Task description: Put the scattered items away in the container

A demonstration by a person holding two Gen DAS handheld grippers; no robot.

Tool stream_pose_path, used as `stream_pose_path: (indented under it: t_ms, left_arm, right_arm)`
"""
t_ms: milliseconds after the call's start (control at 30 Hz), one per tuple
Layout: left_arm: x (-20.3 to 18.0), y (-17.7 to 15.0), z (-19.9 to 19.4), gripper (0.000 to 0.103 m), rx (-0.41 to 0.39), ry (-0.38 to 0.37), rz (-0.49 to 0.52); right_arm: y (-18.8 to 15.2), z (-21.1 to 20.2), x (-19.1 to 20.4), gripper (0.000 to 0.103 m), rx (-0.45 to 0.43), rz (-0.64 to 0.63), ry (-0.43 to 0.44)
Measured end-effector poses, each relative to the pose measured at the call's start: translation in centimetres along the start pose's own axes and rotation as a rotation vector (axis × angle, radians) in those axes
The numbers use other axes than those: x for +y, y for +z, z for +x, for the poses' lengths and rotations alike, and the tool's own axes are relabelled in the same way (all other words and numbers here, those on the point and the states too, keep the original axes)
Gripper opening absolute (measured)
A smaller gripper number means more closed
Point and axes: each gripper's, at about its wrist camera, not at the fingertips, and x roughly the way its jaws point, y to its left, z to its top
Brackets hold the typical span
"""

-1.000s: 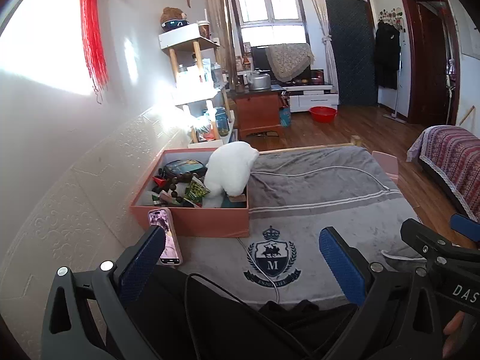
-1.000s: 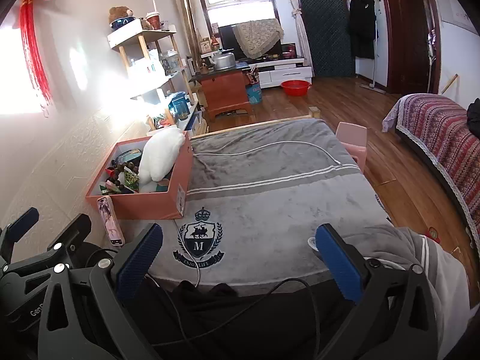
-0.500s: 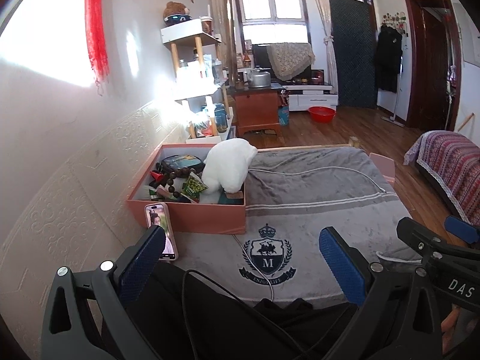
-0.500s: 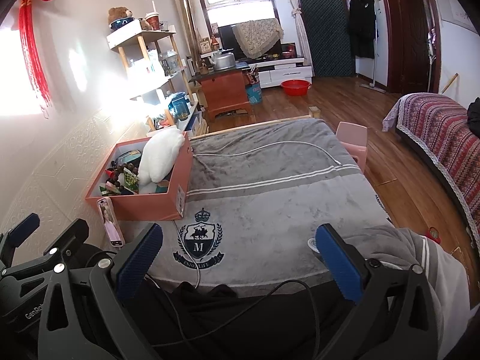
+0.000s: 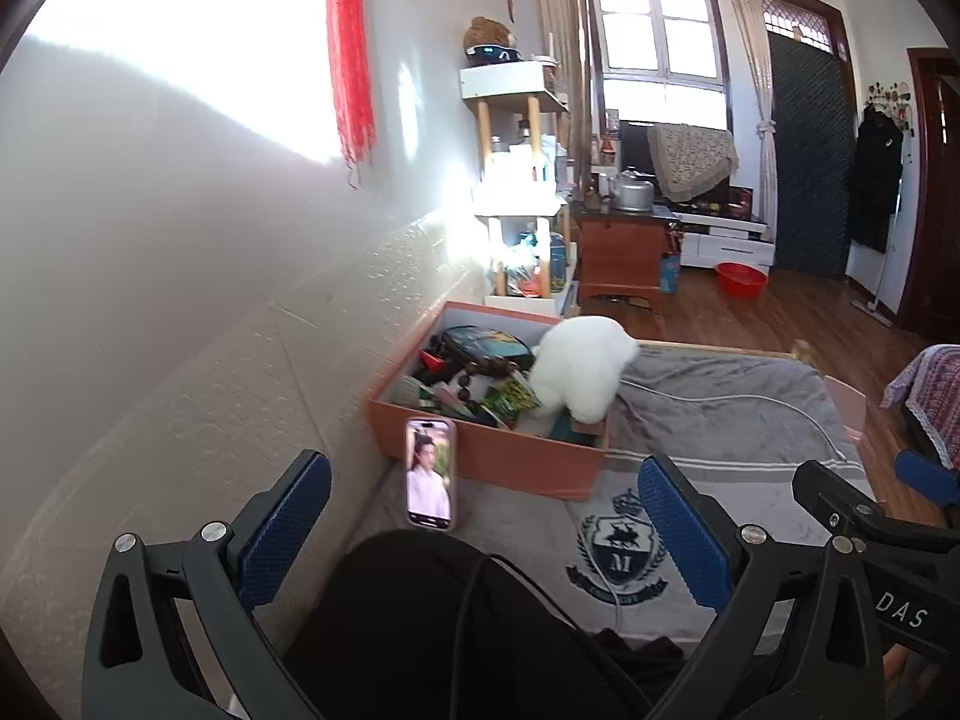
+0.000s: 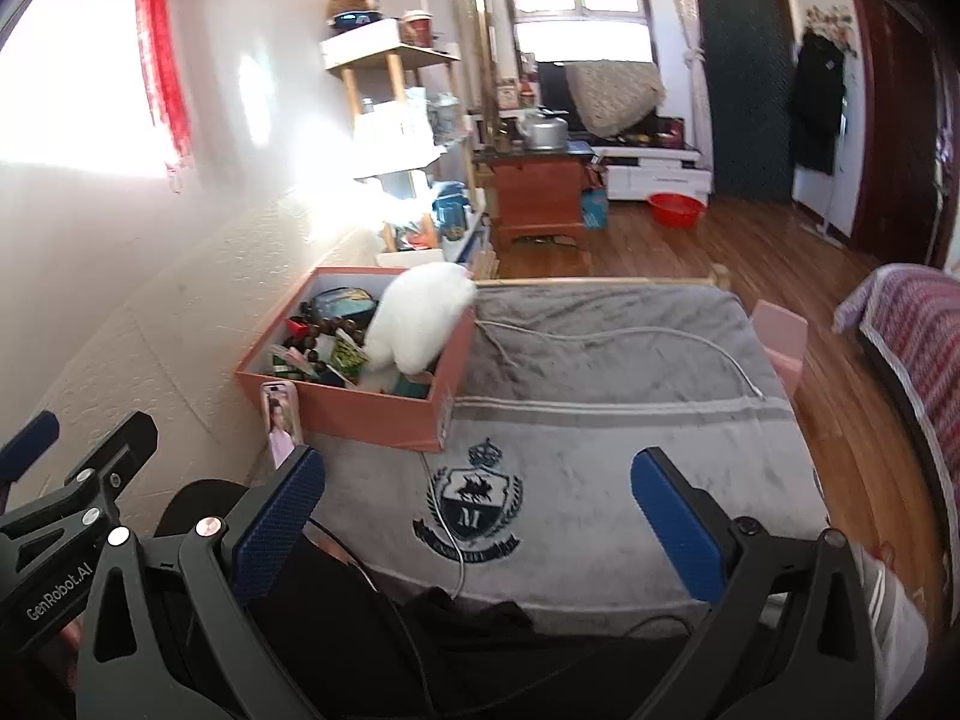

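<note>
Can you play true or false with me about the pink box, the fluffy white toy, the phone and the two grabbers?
1. The white plush toy sits inside the pink box. True.
2. The phone lies flat inside the box. False: it stands outside, propped against the box's front wall.
3. The left gripper is open and holds nothing. True.
4. The right gripper is clamped on the white cable. False: it is open and empty, and the cable lies on the grey blanket.
5. The phone's screen is dark. False: it is lit, showing a picture.
</note>
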Motion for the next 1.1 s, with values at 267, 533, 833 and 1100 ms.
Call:
stream_pose_path:
  t_ms: [267, 533, 833, 1100]
  left_arm:
    - [2.4, 0.4, 1.3, 0.103, 0.059, 0.007, -0.035]
    - [3.4, 0.5, 1.7, 0.103, 0.069, 0.007, -0.054]
    - [3.3, 0.5, 1.4, 0.103, 0.066, 0.0, -0.053]
    - [3.2, 0.7, 1.2, 0.103, 0.064, -0.012, -0.051]
  right_arm:
    - [1.4, -0.2, 2.4, 0.102, -0.022, -0.061, 0.031]
    - [1.4, 0.0, 3.8, 0.102, -0.02, -0.075, 0.05]
    - [1.6, -0.3, 3.5, 0.102, -0.026, -0.072, 0.046]
    - [1.6, -0.3, 3.3, 0.102, -0.026, -0.068, 0.047]
